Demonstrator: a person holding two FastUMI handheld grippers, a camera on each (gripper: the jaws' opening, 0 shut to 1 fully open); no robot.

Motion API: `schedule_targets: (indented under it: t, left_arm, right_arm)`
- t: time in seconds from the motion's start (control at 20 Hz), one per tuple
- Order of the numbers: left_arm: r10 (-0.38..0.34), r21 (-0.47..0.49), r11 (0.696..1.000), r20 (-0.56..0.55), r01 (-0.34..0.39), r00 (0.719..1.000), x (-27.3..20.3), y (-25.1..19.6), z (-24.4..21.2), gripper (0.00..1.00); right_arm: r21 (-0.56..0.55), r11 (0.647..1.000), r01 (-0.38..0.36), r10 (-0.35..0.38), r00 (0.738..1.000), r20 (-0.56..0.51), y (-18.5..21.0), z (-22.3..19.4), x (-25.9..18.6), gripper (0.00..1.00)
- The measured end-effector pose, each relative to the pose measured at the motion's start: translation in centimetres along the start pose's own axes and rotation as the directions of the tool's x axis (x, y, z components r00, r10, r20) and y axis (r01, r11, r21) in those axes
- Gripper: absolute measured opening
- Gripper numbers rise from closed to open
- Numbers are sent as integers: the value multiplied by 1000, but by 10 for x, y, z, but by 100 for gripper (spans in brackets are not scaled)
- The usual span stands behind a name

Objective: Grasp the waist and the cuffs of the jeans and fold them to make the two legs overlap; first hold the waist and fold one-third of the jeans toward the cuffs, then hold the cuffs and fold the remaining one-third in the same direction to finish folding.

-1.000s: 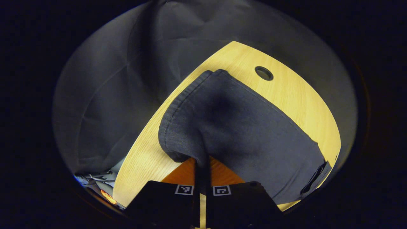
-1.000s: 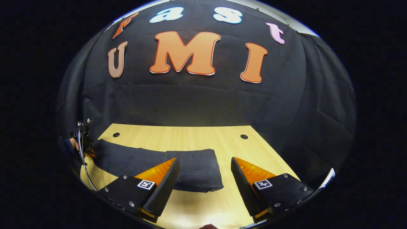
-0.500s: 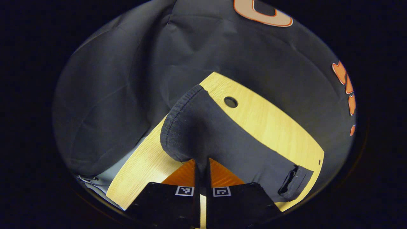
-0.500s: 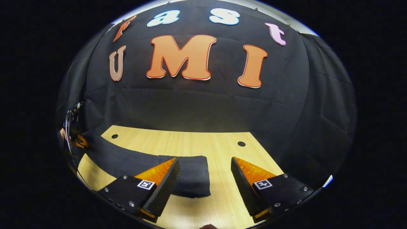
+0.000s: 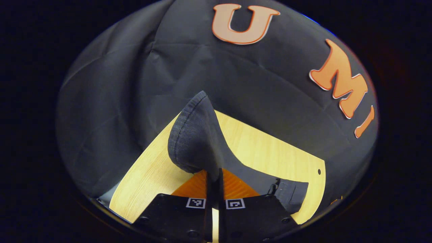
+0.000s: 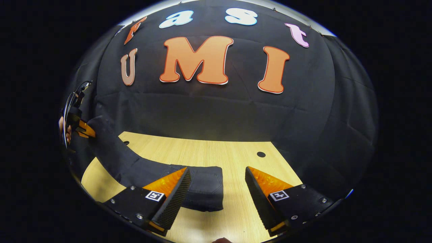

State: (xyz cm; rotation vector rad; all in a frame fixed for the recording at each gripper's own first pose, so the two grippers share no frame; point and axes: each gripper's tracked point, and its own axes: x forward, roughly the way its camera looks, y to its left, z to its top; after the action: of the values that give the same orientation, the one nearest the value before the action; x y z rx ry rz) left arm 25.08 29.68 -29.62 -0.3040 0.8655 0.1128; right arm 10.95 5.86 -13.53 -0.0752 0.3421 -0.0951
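Note:
Dark jeans (image 6: 158, 168) lie on the wooden table (image 6: 216, 155), their waist end folded over near the middle. In the left gripper view my left gripper (image 5: 215, 175) is shut on the cuffs (image 5: 194, 138), which stand lifted above the table while the rest of the legs (image 5: 260, 177) trail down to the folded part. The right gripper view shows that left gripper (image 6: 81, 130) far to the left, held by a hand, with the cuff end raised. My right gripper (image 6: 217, 184) hovers open just this side of the folded waist end, with nothing between its fingers.
The table has small round holes (image 6: 261, 154) near its far edge and another hole (image 5: 319, 171) by the corner. Black cloth hangs close behind the table and along both sides. Bare wood (image 6: 236, 216) lies between the open right fingers.
The left gripper has risen with the cuffs, pulling the leg end up off the table. The right gripper has stayed open in nearly the same place.

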Motion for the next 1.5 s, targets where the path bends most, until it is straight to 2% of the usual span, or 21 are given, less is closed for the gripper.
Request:
schedule_targets:
  t: [0.25,0.65,1.3,1.4,1.5]
  left_arm:
    - [-89,41,995,28,88,996,-30,-25,15,7]
    - [-189,111,976,9,187,982,-46,-113,-7,7]
    - [-280,197,936,-84,292,956,-34,-233,-88,7]
    - [-293,230,923,-103,309,951,-31,-250,-108,7]
    - [-301,287,901,-130,327,945,-25,-264,-128,7]
  right_arm:
    - [11,1000,-9,9,1000,1,-13,-2,4,98]
    - [23,1000,-14,14,1000,1,-38,-6,9,98]
    - [17,998,-55,55,998,4,-83,-9,24,98]
    - [20,998,-66,65,998,2,-88,-9,28,96]
    - [21,997,-75,75,997,3,-92,-8,30,98]
